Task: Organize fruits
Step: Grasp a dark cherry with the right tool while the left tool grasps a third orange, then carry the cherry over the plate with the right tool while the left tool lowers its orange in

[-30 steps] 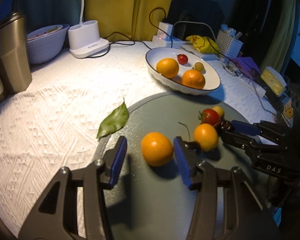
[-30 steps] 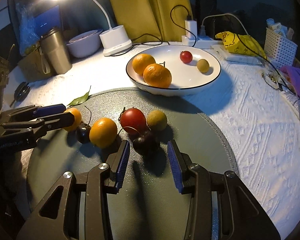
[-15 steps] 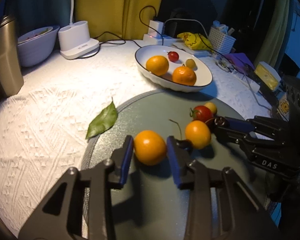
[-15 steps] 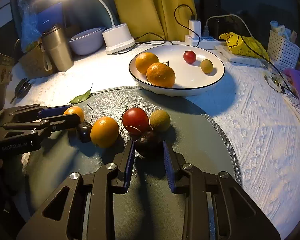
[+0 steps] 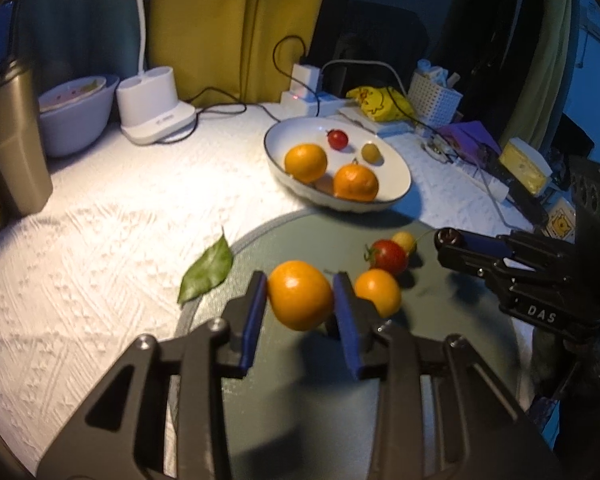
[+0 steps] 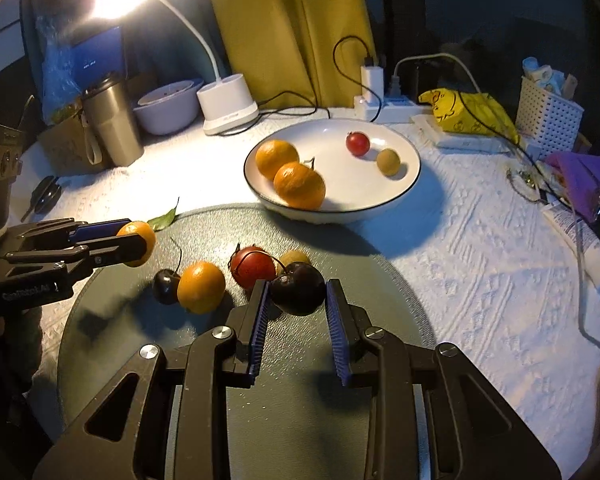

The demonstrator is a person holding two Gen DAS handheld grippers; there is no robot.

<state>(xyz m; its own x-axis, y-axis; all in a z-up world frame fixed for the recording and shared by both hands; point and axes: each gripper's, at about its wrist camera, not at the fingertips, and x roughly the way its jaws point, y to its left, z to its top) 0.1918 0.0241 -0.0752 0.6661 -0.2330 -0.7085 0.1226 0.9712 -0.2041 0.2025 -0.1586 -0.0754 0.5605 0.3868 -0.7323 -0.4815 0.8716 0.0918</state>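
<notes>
We hold an orange (image 5: 300, 295) in the left gripper (image 5: 300, 300) and a dark cherry (image 6: 298, 288) in the right gripper (image 6: 296, 300); the bowl (image 6: 414, 168) lies ahead of both fingers, nearer the right.

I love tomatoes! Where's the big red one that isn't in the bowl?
In the right wrist view the red tomato sits mid-picture on the round grey mat, between the loose orange and the small yellow-green fruit.

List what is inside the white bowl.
The white bowl holds two oranges, one small red tomato and one small greenish fruit. Anything behind or beneath the oranges is hidden.
</notes>
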